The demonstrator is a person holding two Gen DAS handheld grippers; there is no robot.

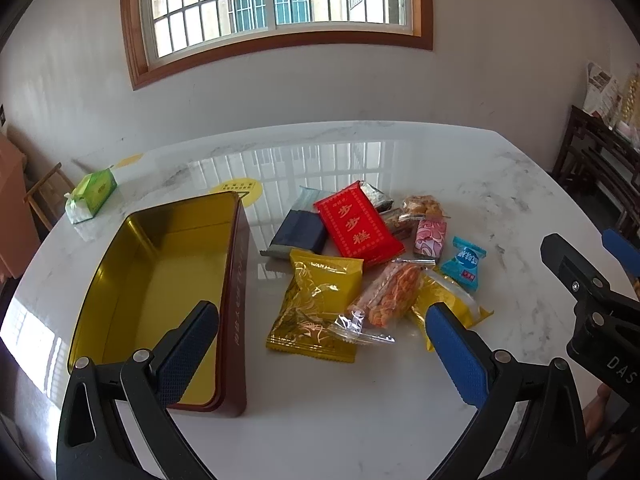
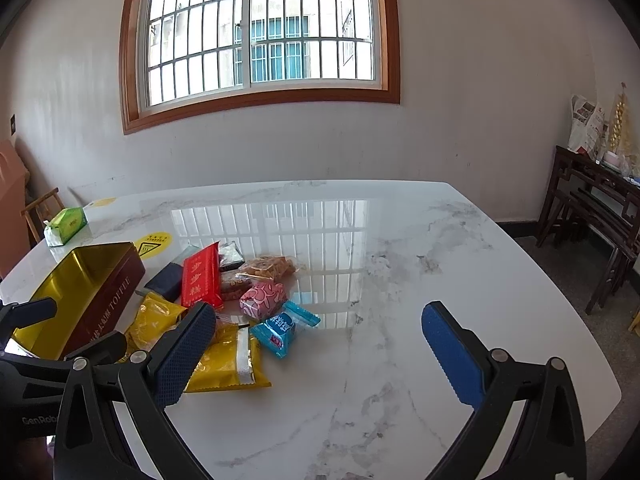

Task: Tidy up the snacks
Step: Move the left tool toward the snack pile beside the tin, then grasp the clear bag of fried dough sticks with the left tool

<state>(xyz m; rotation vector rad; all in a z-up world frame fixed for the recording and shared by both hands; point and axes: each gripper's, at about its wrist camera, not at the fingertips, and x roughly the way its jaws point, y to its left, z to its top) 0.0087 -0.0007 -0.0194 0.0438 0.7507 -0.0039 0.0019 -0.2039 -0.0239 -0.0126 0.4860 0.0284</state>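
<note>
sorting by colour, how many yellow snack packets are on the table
2: one yellow packet lies beside the open tin; the other yellow packet sits right of it, partly under a clear-wrapped orange snack. More may be hidden in the pile.

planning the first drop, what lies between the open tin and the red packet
In the left wrist view, a dark navy packet lies between the tin and the red packet, with bare marble table nearer the tin.
</note>
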